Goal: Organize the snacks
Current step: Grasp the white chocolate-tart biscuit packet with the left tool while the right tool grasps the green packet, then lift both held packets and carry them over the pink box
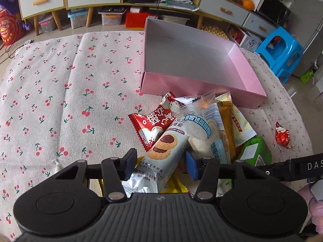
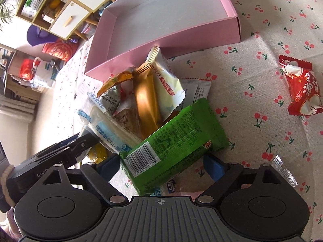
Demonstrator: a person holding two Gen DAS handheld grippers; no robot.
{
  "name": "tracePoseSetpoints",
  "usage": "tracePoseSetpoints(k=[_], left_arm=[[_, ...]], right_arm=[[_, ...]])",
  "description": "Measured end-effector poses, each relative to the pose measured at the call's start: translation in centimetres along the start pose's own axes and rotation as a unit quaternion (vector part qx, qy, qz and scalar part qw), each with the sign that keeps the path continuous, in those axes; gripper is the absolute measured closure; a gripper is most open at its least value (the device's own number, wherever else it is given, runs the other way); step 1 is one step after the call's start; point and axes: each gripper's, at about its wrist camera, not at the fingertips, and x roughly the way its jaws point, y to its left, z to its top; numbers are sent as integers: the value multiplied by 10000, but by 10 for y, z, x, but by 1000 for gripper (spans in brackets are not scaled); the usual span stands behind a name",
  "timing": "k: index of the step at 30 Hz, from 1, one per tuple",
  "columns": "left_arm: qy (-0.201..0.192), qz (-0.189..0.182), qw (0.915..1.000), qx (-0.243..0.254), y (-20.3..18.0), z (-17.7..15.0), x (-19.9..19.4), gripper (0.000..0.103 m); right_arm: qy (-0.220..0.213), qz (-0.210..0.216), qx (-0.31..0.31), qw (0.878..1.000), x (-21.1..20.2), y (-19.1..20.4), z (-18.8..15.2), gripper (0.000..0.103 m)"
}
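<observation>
1. Down at the near edge of the snack pile, the left gripper (image 1: 159, 166) has its jaws around a pale blue tart-biscuit packet (image 1: 161, 155); the dark left pad sits against the packet's side, the blue right pad looks just short of it, so whether it is actually clamped I cannot tell.
2. Over on the right, the right gripper (image 2: 163, 166) straddles a green packet (image 2: 175, 147) with a barcode; its left blue pad touches the packet's corner, while the right pad stands apart from it, so the jaws are not closed on it.
3. Both packets lie in one heap with a red-and-white packet (image 1: 153, 125), a clear-wrapped white snack (image 1: 203, 129) and a gold packet (image 2: 145, 102).
4. Just beyond the heap sits an open pink box (image 1: 201, 88), grey inside, touching the farthest wrappers.
5. Well apart to the right, a lone red packet (image 2: 300, 88) lies on the cherry-print cloth (image 1: 60, 100).
</observation>
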Motion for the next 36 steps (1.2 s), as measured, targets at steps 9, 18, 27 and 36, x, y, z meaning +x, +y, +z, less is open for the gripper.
tracePoseSetpoints(k=[9, 18, 27, 36], left_arm=[[-34, 5, 10000, -87, 1, -4, -10, 70], [-99, -60, 9995, -310, 6, -4, -21, 72], [235, -141, 9992, -296, 1, -18, -14, 69], [182, 98, 9998, 82, -10, -22, -13, 68]], right_arm=[[-93, 182, 247, 9995, -13, -12, -2, 53], [-170, 319, 340, 9988, -25, -19, -6, 70], [-165, 305, 1128, 9930, -22, -42, 4, 37], [-546, -210, 877, 9944, -8, -25, 12, 35]])
